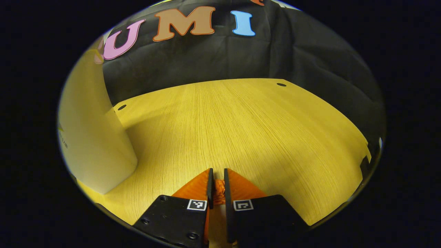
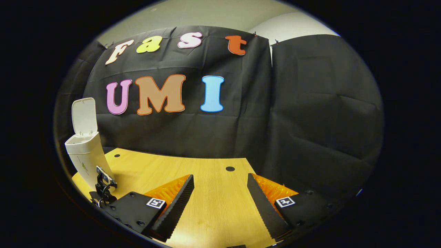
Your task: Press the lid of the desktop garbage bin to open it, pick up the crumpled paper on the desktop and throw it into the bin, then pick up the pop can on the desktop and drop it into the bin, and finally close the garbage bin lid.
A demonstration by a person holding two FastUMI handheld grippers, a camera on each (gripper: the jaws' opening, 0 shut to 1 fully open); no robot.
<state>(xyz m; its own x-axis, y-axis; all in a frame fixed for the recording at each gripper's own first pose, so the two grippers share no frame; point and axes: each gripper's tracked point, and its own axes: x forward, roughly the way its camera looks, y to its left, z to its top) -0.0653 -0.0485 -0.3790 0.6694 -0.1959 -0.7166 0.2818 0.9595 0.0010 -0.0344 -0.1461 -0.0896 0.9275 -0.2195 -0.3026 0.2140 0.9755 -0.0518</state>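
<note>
Right gripper view shows the wooden table [image 2: 206, 199] with the white garbage bin [image 2: 86, 162] at its left edge, lid [image 2: 83, 115] standing open; the right gripper [image 2: 220, 193] gapes wide, empty. Left gripper view: bin wall close at left, left gripper [image 1: 217, 182] nearly closed, holding nothing

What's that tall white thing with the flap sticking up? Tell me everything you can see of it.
It is the desktop garbage bin, a slim white container that looks like smooth plastic. Its body stands upright on the wooden table, near the table's far left corner by the black cloth wall. The hinged lid is flipped up, so the top is open. In the left gripper view its plain white side looms close on the left. Its inside cannot be seen.
</note>
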